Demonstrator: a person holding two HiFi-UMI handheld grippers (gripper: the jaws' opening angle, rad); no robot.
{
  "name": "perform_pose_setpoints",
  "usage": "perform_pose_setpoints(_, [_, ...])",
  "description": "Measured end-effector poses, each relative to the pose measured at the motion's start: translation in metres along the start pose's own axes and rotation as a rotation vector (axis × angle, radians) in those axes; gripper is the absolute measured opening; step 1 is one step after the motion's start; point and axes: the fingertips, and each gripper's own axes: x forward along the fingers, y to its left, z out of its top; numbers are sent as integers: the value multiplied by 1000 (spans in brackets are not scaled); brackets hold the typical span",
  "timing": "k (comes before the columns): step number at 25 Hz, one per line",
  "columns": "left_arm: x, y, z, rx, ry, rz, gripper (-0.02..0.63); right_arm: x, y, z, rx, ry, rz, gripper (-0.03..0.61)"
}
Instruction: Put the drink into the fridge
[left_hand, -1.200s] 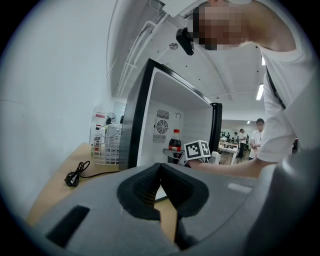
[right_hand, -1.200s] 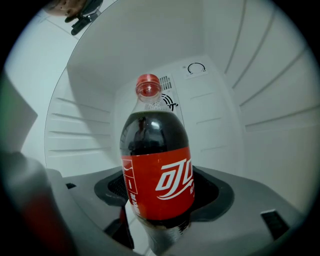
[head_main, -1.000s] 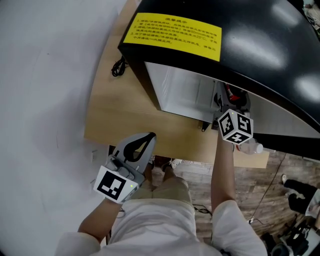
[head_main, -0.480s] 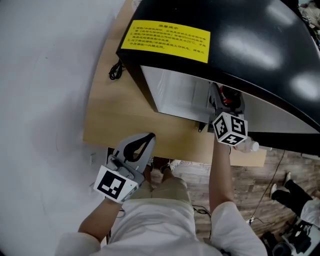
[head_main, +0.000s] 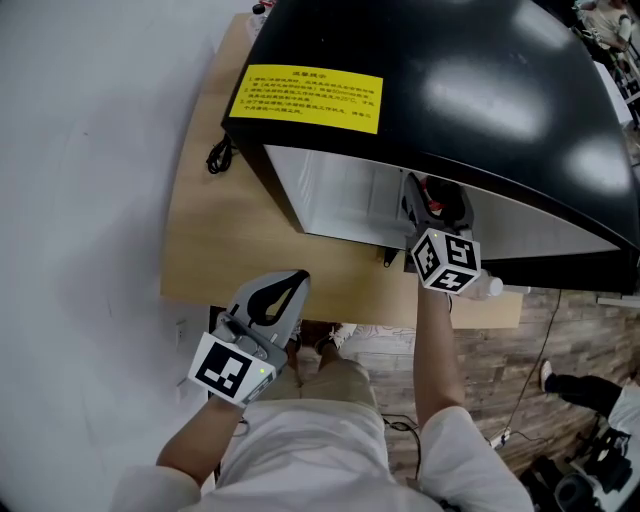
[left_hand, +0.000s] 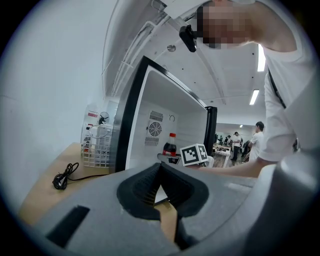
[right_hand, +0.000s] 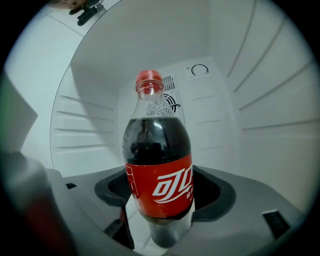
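Observation:
A cola bottle (right_hand: 158, 165) with a red cap and red label stands upright between the jaws of my right gripper (right_hand: 159, 202), which is shut on it. Bottle and jaws are inside the white interior of the black fridge (head_main: 450, 90). In the head view the right gripper (head_main: 432, 205) reaches under the fridge's top, which hides most of the bottle. The left gripper view shows the cola bottle (left_hand: 170, 145) inside the fridge (left_hand: 145, 115). My left gripper (head_main: 280, 297) is shut and empty, over the table's front edge.
The fridge stands on a wooden table (head_main: 220, 240). A black cable (head_main: 217, 157) lies coiled at its left. A clear plastic bottle (head_main: 490, 287) lies near the table's front right edge. A white wire basket (left_hand: 97, 147) stands beside the fridge. People stand in the far background.
The right gripper has edged a little deeper into the fridge with the cola bottle. The head view has drifted. The left gripper has not moved.

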Motion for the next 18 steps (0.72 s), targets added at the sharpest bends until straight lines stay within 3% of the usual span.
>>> perform_pose_setpoints(8, [5, -7, 1, -11, -10, -45, 15, -19, -5, 1, 13, 9, -46, 328])
perform_pose_setpoints(18, [-3, -12, 5, -3, -18, -90, 15, -46, 5, -2, 113, 18, -70, 295])
